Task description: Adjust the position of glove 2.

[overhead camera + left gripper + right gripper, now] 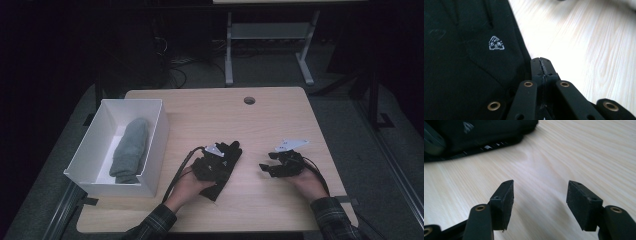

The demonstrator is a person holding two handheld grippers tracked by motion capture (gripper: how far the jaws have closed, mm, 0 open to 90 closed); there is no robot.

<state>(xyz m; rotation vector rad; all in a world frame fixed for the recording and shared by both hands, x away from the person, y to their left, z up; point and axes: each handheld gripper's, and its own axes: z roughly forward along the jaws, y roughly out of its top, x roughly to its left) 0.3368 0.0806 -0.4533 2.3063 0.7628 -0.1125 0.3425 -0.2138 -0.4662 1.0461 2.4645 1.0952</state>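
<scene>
Lying flat on the light wooden table (280, 125), the black fabric glove with a small white logo (220, 167) sits near mid-table. Left gripper (541, 65) rests at the glove's edge, jaws clenched together, no cloth visibly between them. Right gripper (540, 203) stands apart over bare wood, jaws released, empty. White open box (158, 131) holding a grey sock (131, 147) at left.

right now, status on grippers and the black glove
Left hand-held gripper shut at black glove edge. Right hand-held gripper open, nothing between. Glove flat on table, path clear.
</scene>
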